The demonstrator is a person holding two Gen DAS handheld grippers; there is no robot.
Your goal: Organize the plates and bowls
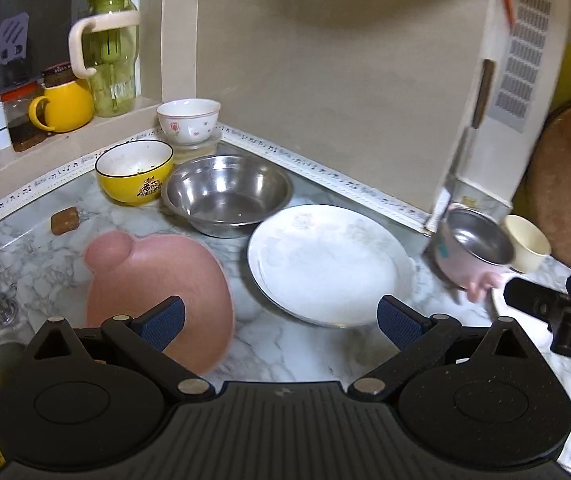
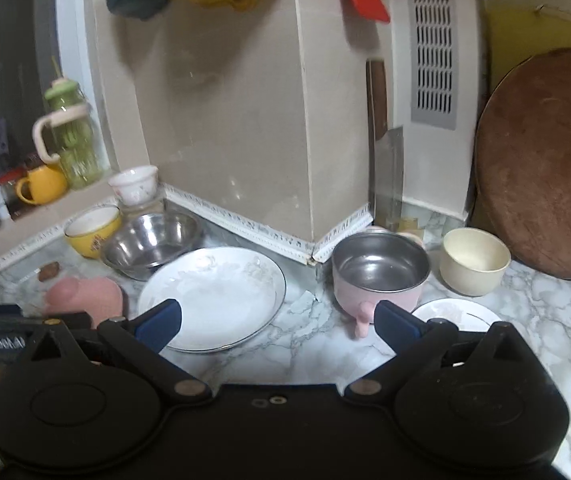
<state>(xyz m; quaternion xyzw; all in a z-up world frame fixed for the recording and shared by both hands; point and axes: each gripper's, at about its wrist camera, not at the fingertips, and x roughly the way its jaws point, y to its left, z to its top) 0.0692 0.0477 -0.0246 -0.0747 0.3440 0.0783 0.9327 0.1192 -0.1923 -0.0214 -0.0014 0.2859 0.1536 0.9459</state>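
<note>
Both grippers, left gripper [image 1: 281,316] and right gripper [image 2: 277,320], are hovering wide apart and holding nothing above the marble counter [image 2: 317,352], seemingly sizing up the large white plate [image 2: 213,296] and pink bowl [image 2: 377,280] between them.

Both tongs spread wide, gripping nothing.

The left tongs [image 1: 281,322] hover with their blue-padded fingers [image 1: 163,322] far apart and nothing between them. The right tongs [image 2: 277,324] are likewise parted and empty, level beside the left; their black body shows at the left view's right edge.
</note>
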